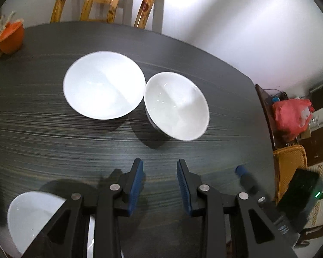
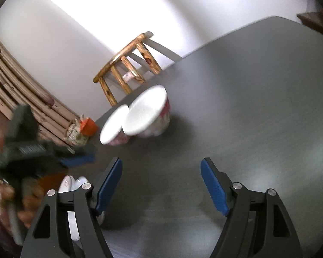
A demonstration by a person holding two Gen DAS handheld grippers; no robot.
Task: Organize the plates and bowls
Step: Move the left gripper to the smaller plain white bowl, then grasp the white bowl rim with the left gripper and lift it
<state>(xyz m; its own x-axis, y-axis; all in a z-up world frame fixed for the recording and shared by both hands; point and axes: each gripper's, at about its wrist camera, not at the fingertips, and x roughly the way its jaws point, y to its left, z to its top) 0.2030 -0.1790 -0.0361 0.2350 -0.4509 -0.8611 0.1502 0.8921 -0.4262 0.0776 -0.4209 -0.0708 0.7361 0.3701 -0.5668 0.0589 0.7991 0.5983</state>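
Bare dark table (image 1: 53, 142) lies ahead of my left gripper (image 1: 160, 172), its jaws parted with nothing between them; beyond that strip two white bowls (image 1: 104, 85) (image 1: 176, 105) stand just beside each other, blocking the middle; a third white bowl (image 1: 32, 215) sits close under my left side; an orange cup (image 1: 10, 36) guards the far edge; my right gripper (image 2: 161, 172), jaws wide, faces broad clear tabletop to the right.

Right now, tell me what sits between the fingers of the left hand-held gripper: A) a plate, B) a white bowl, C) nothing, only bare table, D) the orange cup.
C: the left hand-held gripper stands open over the dark table, short of both white bowls.
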